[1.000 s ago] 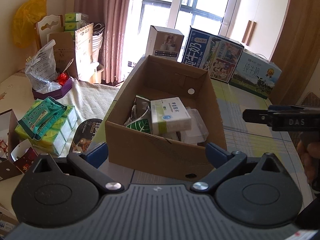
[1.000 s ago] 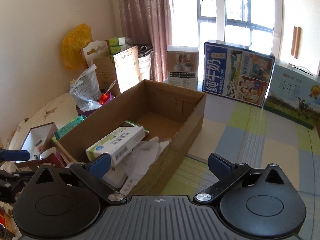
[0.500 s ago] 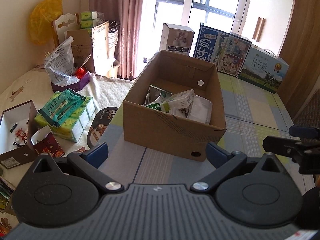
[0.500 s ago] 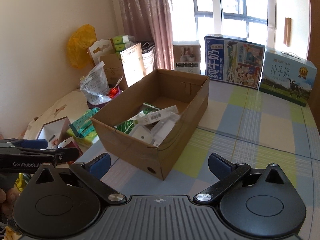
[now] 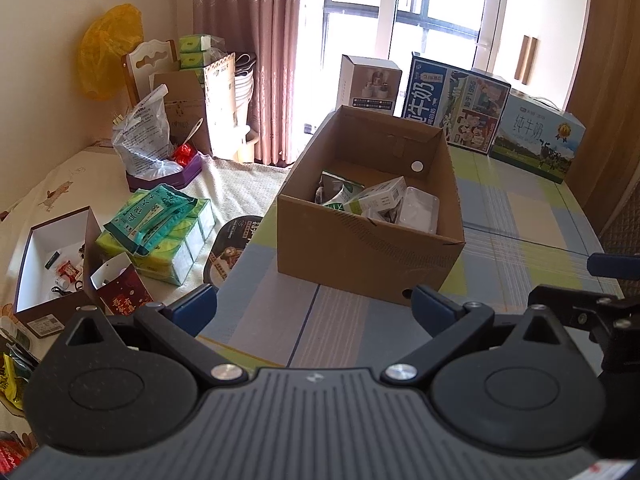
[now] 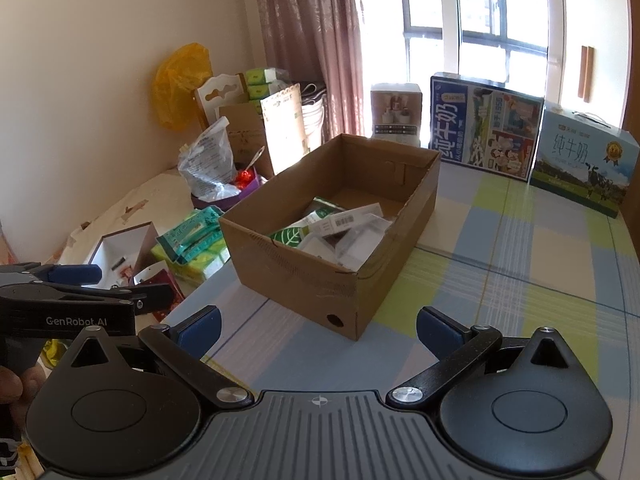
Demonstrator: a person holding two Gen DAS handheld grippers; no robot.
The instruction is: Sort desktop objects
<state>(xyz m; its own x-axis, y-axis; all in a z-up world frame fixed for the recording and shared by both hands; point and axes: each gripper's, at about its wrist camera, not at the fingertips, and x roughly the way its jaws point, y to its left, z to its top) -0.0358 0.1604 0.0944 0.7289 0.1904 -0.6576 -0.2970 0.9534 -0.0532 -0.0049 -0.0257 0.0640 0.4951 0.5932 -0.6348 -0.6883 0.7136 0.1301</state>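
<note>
— Where's the cardboard box (image 5: 370, 236)?

— Ahead of both sets of jaws, on the checked worktop (image 6: 520, 280). The left gripper (image 5: 314, 306) and right gripper (image 6: 318, 326) both gape wide, holding nothing.

— What's inside it?

— A white carton (image 5: 378, 199), a leaf-print packet (image 6: 287, 236), clear plastic trays; the near wall hides the rest.

— And off to the left of the jaws?

— Green tissue packs (image 5: 160, 228), half covered by a teal pouch.
</note>
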